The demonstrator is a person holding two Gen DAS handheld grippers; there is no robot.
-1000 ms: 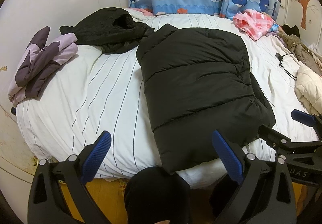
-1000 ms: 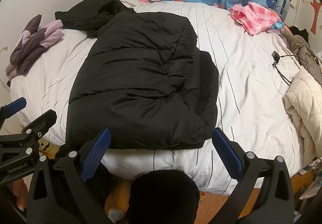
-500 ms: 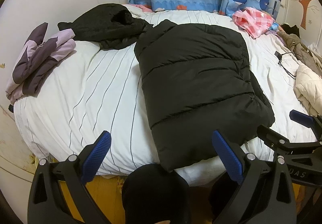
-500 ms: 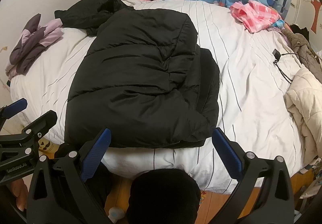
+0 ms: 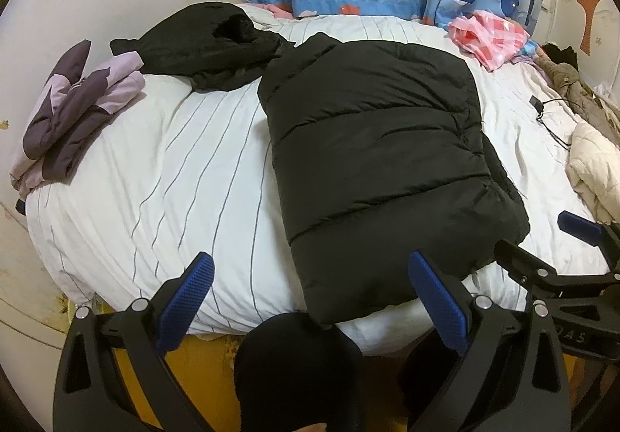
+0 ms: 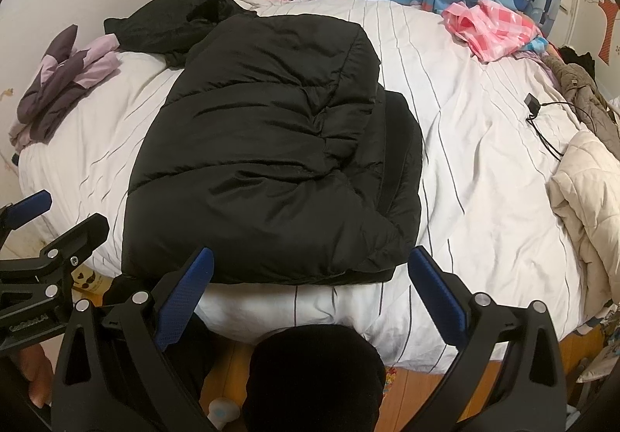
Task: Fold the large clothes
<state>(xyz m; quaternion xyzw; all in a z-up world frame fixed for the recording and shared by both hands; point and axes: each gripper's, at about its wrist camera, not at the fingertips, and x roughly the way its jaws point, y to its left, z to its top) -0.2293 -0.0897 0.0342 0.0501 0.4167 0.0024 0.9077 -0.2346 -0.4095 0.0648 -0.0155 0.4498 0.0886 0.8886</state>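
A black puffer jacket lies folded lengthwise on the white striped bed, its near end at the bed's front edge. It also shows in the right wrist view, with a folded layer sticking out on its right side. My left gripper is open and empty, held off the front edge of the bed, left of the jacket's near end. My right gripper is open and empty, just in front of the jacket's near edge. Each gripper shows at the edge of the other's view.
A second black garment lies at the back left. A purple folded garment sits at the left edge. A pink checked cloth lies back right, a cream jacket and a cable at the right.
Both grippers have drifted slightly closer to the bed. The jacket has not moved, and both grippers stay open.
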